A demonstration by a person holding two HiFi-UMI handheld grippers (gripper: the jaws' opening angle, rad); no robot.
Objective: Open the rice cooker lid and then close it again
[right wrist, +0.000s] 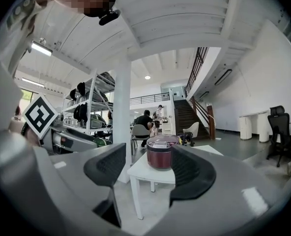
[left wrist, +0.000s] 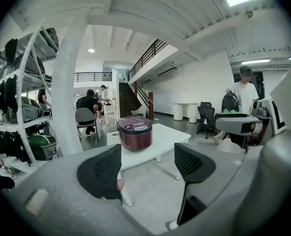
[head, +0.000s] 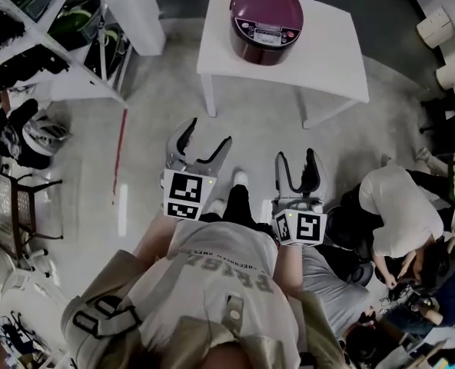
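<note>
A dark red rice cooker (head: 267, 21) with its lid down stands on a small white table (head: 331, 60) ahead of me. It also shows in the left gripper view, rice cooker (left wrist: 134, 133), and in the right gripper view, rice cooker (right wrist: 160, 153). My left gripper (head: 204, 143) and right gripper (head: 297, 162) hang over the floor, well short of the table. Both are open with nothing between their jaws. Each gripper carries its marker cube near my hands.
A white pillar (head: 135, 10) and metal shelving (head: 35, 33) with helmets stand at the left. A red strip (head: 121, 151) lies on the floor. People sit at the right (head: 400, 214). Further back are chairs, white tables (left wrist: 186, 110) and a staircase (left wrist: 128, 95).
</note>
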